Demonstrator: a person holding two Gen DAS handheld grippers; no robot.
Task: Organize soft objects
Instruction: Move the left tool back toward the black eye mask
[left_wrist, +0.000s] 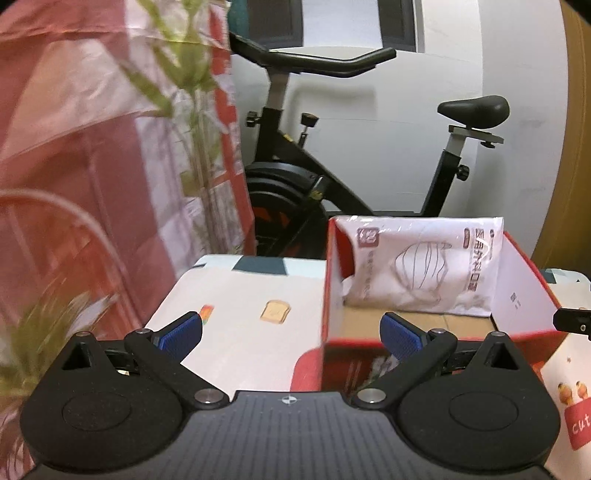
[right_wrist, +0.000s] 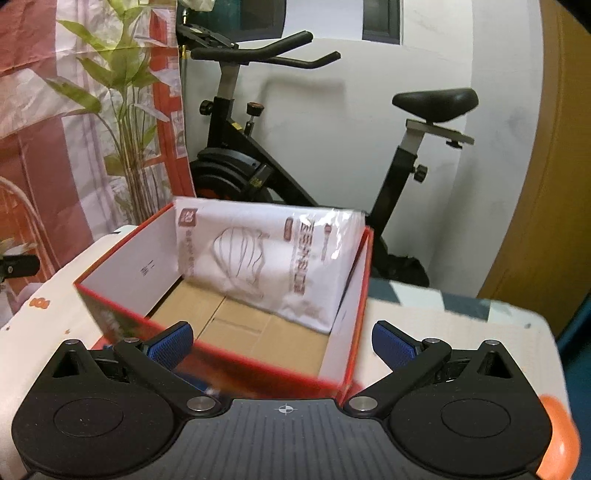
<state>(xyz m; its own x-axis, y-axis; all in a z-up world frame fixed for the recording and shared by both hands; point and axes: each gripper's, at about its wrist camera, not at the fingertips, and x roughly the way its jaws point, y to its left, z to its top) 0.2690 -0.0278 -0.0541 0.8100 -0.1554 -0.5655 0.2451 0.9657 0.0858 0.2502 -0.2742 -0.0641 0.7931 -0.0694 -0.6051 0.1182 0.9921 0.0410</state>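
Leaning against the far wall of the red box (right_wrist: 236, 354), a white pack of face masks (right_wrist: 266, 258) stands tilted ahead of the right gripper (right_wrist: 282, 341), whose blue pads are spread wide with nothing between them but the box's near rim. Off to the right of the left gripper (left_wrist: 291, 332), the same pack (left_wrist: 421, 262) shows inside the box (left_wrist: 524, 299); this gripper too is spread wide and empty, above the printed tablecloth (left_wrist: 240, 295). An exercise bike (right_wrist: 236, 162) stands beyond.
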